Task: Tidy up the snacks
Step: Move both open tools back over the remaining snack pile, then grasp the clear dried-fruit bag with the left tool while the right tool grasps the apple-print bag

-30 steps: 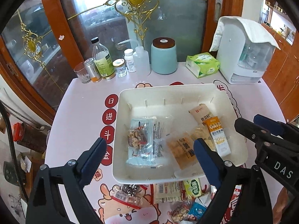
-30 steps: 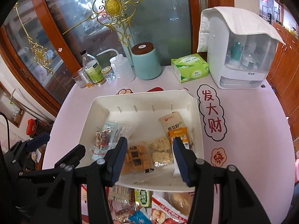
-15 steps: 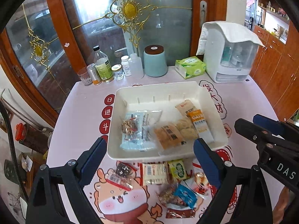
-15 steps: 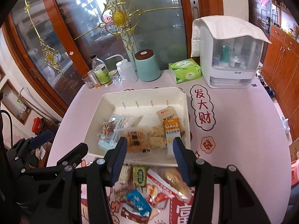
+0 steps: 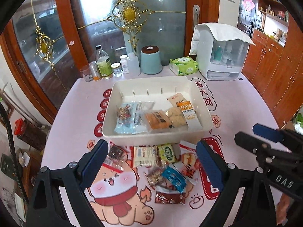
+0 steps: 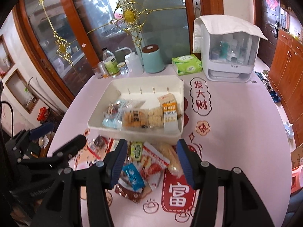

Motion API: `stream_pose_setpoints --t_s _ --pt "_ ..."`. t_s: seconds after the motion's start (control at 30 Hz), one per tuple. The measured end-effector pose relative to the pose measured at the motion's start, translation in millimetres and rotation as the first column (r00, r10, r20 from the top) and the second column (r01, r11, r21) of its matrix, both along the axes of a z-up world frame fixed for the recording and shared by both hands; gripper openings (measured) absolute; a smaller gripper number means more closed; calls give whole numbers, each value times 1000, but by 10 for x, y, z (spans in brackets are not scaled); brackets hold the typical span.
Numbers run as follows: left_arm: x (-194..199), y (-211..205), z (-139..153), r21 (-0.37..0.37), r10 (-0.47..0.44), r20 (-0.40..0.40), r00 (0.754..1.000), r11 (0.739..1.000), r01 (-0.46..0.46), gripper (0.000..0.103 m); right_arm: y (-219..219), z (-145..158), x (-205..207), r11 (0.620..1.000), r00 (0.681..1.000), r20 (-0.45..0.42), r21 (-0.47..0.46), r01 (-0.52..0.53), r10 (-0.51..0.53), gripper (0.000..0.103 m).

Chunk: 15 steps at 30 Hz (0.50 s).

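A white tray in mid-table holds several snack packs: a pale blue pack, an orange biscuit pack and an oat bar. A loose pile of snacks lies on the table in front of the tray; it also shows in the right wrist view. My left gripper is open and empty above the pile. My right gripper is open and empty above the same pile, and shows at the right of the left wrist view.
Bottles and jars, a teal canister, a green tissue pack and a white covered appliance stand along the table's far edge before a glass door. A pink printed cloth covers the round table.
Both grippers have pulled back from the tray toward the near side, bringing the loose pile into full view. Both stayed open and empty.
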<state>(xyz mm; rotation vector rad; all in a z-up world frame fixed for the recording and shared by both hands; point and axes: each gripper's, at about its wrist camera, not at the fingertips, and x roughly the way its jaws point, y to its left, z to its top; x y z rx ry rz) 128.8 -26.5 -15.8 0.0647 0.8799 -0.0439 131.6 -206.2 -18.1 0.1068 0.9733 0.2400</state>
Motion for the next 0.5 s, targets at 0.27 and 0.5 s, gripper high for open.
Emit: stream_pose_setpoints --t_s 0.27,0.5 --pt "-197 78 -242 -25 23 -46 999 999 -24 94 -80 -245 -208 1000 998 -57 30 -11 12 55" --pt "-272 178 -680 55 -15 -118 993 998 21 94 -81 -570 -262 998 991 -137 57 5 2 55"
